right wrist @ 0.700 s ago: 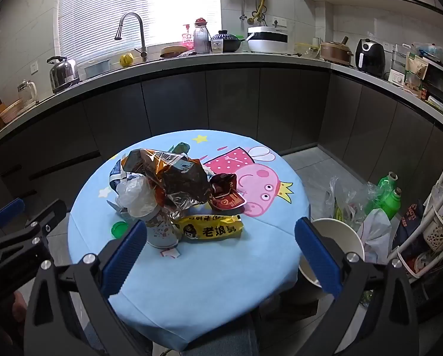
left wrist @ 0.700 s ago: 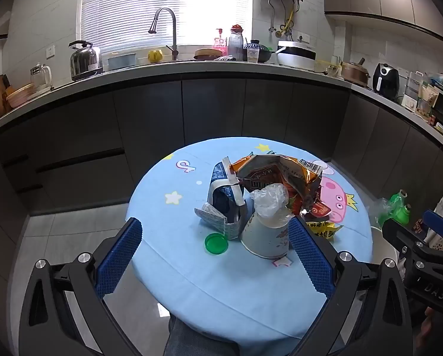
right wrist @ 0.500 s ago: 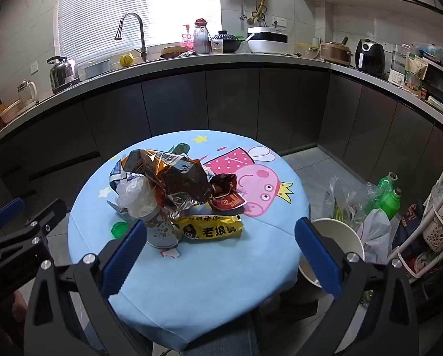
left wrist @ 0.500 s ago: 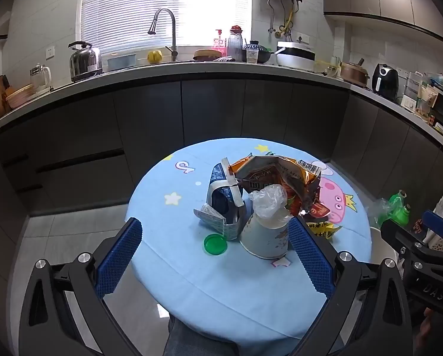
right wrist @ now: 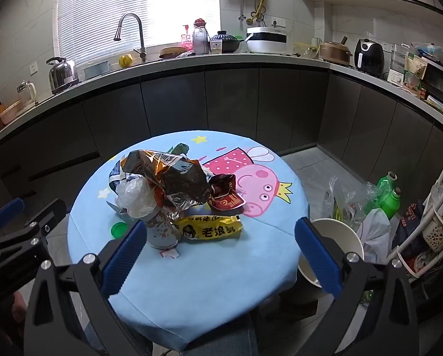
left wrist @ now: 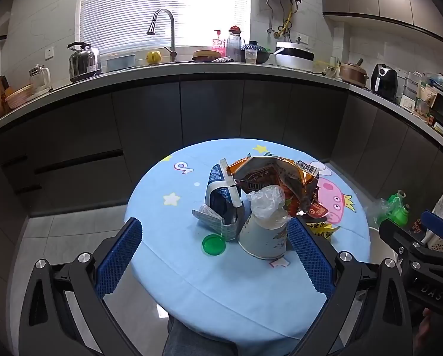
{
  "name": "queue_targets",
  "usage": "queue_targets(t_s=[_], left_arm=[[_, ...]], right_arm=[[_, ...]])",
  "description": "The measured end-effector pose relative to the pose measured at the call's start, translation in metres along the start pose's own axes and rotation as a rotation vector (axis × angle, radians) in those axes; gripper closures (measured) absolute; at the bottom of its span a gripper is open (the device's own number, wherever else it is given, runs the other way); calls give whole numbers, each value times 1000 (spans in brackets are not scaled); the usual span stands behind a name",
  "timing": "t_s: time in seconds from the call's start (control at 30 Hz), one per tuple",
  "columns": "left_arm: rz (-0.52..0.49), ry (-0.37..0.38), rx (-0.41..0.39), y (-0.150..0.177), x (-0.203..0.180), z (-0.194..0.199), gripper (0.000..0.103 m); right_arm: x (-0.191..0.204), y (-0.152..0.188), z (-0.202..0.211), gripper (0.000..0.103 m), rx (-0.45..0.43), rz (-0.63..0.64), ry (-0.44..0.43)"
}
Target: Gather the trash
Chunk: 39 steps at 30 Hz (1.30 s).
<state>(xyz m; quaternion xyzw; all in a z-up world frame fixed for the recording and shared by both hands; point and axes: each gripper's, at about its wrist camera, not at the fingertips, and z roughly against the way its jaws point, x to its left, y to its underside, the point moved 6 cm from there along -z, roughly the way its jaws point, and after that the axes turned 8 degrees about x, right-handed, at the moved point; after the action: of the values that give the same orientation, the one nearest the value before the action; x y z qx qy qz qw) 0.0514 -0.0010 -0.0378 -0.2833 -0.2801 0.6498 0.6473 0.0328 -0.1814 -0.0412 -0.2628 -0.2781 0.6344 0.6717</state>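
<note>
A heap of trash lies on the round blue table (left wrist: 191, 270): an overturned paper cup (left wrist: 264, 237) with a crumpled clear plastic bag (left wrist: 266, 201), a blue-white carton (left wrist: 221, 204), a large orange-brown chip bag (left wrist: 277, 178), a green lid (left wrist: 213, 244), a red wrapper (right wrist: 225, 197) and a yellow snack packet (right wrist: 209, 228). My left gripper (left wrist: 214, 249) is open and empty, held in front of the heap. My right gripper (right wrist: 220, 249) is open and empty, above the table's near part (right wrist: 221, 281).
A white bin (right wrist: 337, 237) stands on the floor right of the table, beside plastic bags and green bottles (right wrist: 389, 195). A white rack (right wrist: 441, 222) is at the far right. Dark cabinets and a cluttered counter (left wrist: 191, 68) run behind.
</note>
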Motion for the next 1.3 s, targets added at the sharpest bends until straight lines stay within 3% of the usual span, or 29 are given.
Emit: queue_targets(t_s=[1.3], left_arm=[[2,3,0,0,-2,4,9]], right_arm=[[0,0,1,3,-2,-1,-2]])
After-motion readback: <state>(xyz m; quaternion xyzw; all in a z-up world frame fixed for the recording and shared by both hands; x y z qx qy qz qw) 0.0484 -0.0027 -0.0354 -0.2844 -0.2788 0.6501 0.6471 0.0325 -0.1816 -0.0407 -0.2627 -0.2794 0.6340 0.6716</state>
